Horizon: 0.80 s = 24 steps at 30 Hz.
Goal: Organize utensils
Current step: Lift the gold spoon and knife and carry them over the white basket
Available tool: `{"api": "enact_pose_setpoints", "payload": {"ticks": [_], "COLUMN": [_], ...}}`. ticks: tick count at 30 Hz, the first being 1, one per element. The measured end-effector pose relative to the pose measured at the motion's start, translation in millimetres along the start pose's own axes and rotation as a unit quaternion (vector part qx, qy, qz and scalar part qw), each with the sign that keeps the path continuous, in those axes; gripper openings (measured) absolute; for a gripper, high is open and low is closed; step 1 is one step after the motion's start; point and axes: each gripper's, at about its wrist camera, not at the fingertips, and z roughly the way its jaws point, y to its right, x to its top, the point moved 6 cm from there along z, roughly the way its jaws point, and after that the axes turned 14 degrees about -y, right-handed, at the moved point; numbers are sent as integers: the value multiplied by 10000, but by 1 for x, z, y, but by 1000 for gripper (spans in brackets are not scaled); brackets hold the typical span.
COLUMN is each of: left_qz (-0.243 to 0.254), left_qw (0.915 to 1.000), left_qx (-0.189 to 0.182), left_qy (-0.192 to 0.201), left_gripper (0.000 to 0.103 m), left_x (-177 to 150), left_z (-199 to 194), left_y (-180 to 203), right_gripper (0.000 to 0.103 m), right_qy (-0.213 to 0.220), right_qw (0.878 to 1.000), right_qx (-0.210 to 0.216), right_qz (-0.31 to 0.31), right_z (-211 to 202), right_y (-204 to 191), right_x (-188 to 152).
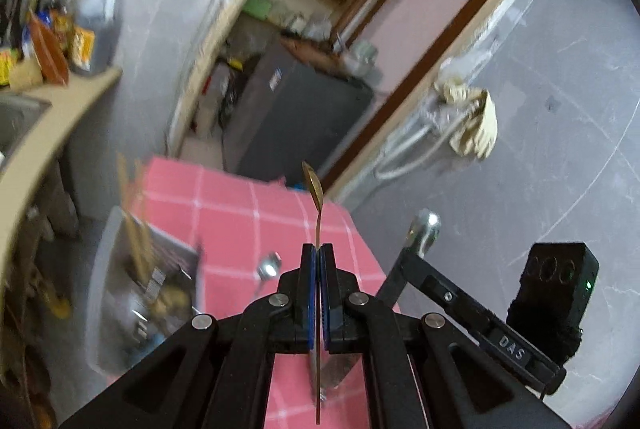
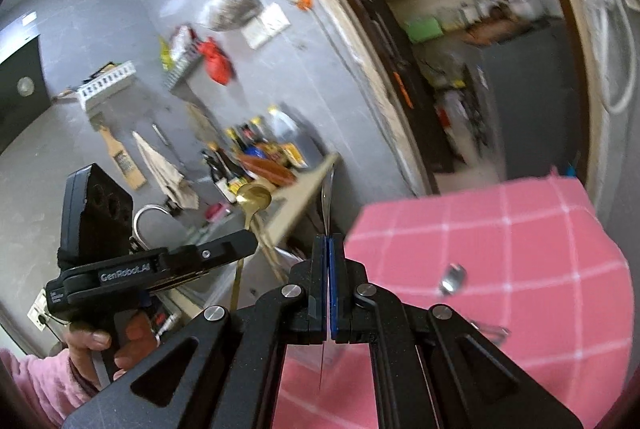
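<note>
My left gripper (image 1: 319, 249) is shut on a gold spoon (image 1: 313, 185), held upright and edge-on above the pink checked tablecloth (image 1: 240, 213). The same spoon shows in the right wrist view (image 2: 253, 198). My right gripper (image 2: 329, 239) is shut on a silver spoon (image 2: 327, 197), also edge-on; its bowl shows in the left wrist view (image 1: 424, 229). A silver spoon (image 1: 267, 269) lies on the cloth near the left gripper. A grey utensil container (image 1: 132, 289) with wooden chopsticks (image 1: 134, 221) stands at the table's left.
A beige counter (image 1: 48, 145) with bottles (image 1: 72, 25) runs along the left. An open doorway with a dark cabinet (image 1: 296, 109) lies beyond the table. Another silver utensil (image 2: 454, 279) lies on the cloth to the right.
</note>
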Motion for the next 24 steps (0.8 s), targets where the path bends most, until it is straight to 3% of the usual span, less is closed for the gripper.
{"api": "enact_pose_setpoints", "payload": {"ticks": [5,11,17,24], "left_qz": [-70,-165,-176,-119], "left_qw": [9987,9955,9923,9920], "left_qx": [144,367,438,189], "left_qy": [476,857,1146,1245], "left_gripper": [3,3,3,3], "left_x": [20,30,29,17], "left_z": [-28,-35,-29,-14], "left_y": [-27,-59,-82,-89], "right_gripper": [2,2,2,2], "right_qy": [330,542,449,125], "right_qw": [9990,9966,9946,9946], "right_qx": [60,-43,-185,-276], "right_qz": [-283,-627,-912,-997], "right_z": [12,34,55,77], "right_y": [-40,-73,-85,-82], "right_x": [15,21,14,-3]}}
